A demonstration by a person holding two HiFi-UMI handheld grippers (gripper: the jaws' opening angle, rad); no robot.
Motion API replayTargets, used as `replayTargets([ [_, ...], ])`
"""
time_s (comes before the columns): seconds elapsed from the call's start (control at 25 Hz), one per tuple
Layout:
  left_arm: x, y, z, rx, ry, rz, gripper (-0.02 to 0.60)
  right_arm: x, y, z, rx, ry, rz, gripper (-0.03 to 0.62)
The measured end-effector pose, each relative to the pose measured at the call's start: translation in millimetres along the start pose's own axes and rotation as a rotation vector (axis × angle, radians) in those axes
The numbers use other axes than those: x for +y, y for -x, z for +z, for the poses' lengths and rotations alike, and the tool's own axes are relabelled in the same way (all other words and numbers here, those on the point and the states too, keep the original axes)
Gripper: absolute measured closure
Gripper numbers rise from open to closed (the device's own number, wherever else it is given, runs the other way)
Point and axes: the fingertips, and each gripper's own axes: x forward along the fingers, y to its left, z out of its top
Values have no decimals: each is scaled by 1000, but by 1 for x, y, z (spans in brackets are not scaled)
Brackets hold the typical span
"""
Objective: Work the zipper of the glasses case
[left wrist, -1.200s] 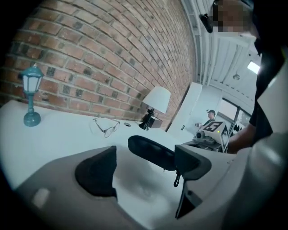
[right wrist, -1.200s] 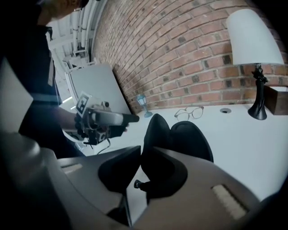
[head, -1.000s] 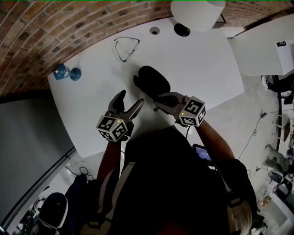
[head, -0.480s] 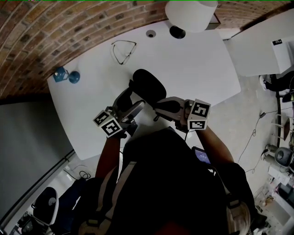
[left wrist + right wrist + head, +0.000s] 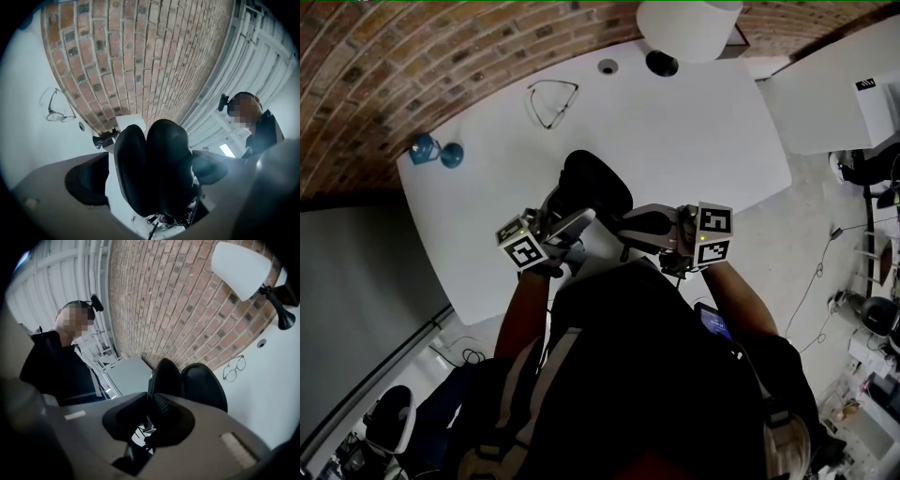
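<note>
Left gripper has its jaws spread as wide as they go, having just been opening. The black glasses case stands between them, but a strip of white shows between the case and 1 pad, so nothing is clamped there. Right gripper is almost closed, its 2 jaws pinched on the case's near edge; whether they have the rim or the zipper pull I cannot tell. That pinch seems to be what carries the case, which looks held up just in front of the person, over the near side of the white table. Its 2 shells gape apart in a V, so the zipper reads as undone. My guess is that the wide left jaws are set to straddle both shells and steady them while the right works the slider. Farther across the table lie the spectacles, well apart from the case and clear of the handling. Beyond them stand a lamp with a white shade and the brick wall
</note>
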Motion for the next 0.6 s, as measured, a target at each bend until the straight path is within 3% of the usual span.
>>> replayTargets([
  [0.36, -14, -5, -1, -42, 74, -84, 28, 6, -6, -8, -4, -82, 51, 548],
  [0.6, -17, -2, -4, -49, 104, -112, 69, 8, -11, -13, -31, -178, 96, 549],
])
